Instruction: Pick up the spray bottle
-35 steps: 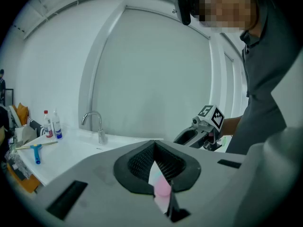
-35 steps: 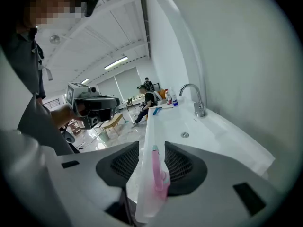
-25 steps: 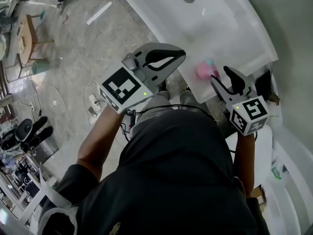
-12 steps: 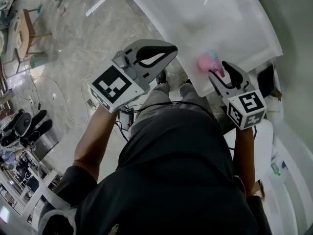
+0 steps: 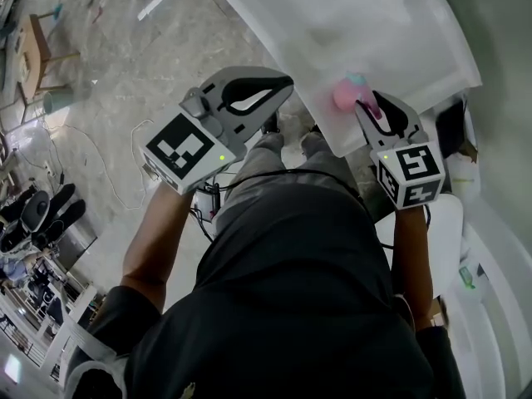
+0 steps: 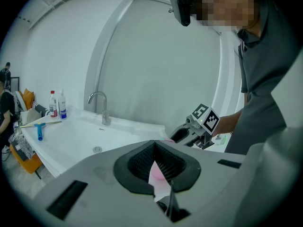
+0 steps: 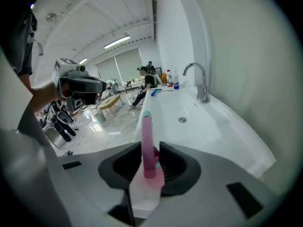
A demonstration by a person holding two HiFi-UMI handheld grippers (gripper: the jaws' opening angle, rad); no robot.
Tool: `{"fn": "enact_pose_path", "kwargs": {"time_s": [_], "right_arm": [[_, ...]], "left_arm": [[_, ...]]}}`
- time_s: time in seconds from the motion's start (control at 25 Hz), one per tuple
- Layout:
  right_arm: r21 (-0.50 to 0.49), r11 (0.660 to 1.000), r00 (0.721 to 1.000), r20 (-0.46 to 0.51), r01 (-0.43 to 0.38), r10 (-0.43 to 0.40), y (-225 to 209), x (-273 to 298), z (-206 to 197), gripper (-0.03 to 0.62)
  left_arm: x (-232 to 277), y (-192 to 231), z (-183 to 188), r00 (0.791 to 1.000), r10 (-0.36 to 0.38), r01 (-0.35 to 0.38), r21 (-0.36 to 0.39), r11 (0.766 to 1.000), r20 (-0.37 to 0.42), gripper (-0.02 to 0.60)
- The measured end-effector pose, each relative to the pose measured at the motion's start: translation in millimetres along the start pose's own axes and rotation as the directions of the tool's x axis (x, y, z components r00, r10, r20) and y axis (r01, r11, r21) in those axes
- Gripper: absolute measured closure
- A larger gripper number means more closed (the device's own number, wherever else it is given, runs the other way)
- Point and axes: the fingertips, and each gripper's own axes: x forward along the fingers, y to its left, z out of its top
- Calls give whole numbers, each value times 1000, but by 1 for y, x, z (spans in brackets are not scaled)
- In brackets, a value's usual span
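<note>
A pink spray bottle (image 5: pixel 347 94) with a pale teal tip stands on the near corner of the white basin (image 5: pixel 391 32). My right gripper (image 5: pixel 378 106) reaches down over it from the near side. In the right gripper view the bottle's neck (image 7: pixel 147 150) rises between the dark pads, which are closing and look to touch it on both sides. My left gripper (image 5: pixel 283 81) hovers left of the basin over the floor, its tips together and nothing in it. In the left gripper view a strip of the pink bottle (image 6: pixel 158 174) shows below the shut jaws.
A chrome tap (image 7: pixel 201 84) stands at the basin's back edge, with a drain (image 7: pixel 182 120) in the bowl. Small bottles (image 6: pixel 57 105) and a blue-handled tool (image 6: pixel 39 129) lie at its far end. Cables (image 5: pixel 108 140) run across the stone floor at left, where people and chairs stand.
The right gripper has come down onto the spray bottle and its jaws have narrowed around the neck. The left gripper has sunk a little, still shut.
</note>
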Motion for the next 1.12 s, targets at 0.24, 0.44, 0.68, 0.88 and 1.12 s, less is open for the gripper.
{"fn": "enact_pose_path", "kwargs": {"time_s": [0.24, 0.44, 0.68, 0.88, 1.12], "right_arm": [[-5, 1000, 1000, -13, 29, -29, -5, 2, -1, 497], [6, 999, 999, -22, 43, -43, -3, 0, 1, 499], [23, 997, 998, -1, 68, -68, 2, -6, 7, 499], [40, 994, 994, 33, 101, -102, 11, -16, 17, 499], [49, 988, 986, 79, 145, -148, 19, -29, 41, 499]], "left_arm": [[1, 1, -1, 1000, -9, 9, 3, 1000, 6, 578], [-5, 3, 6, 1000, -17, 17, 18, 1000, 11, 578], [-13, 5, 11, 999, -29, 28, 39, 999, 15, 578], [-26, -1, 14, 998, -49, 47, 59, 997, 31, 578], [-45, 3, 19, 996, -81, 76, 99, 992, 46, 578]]}}
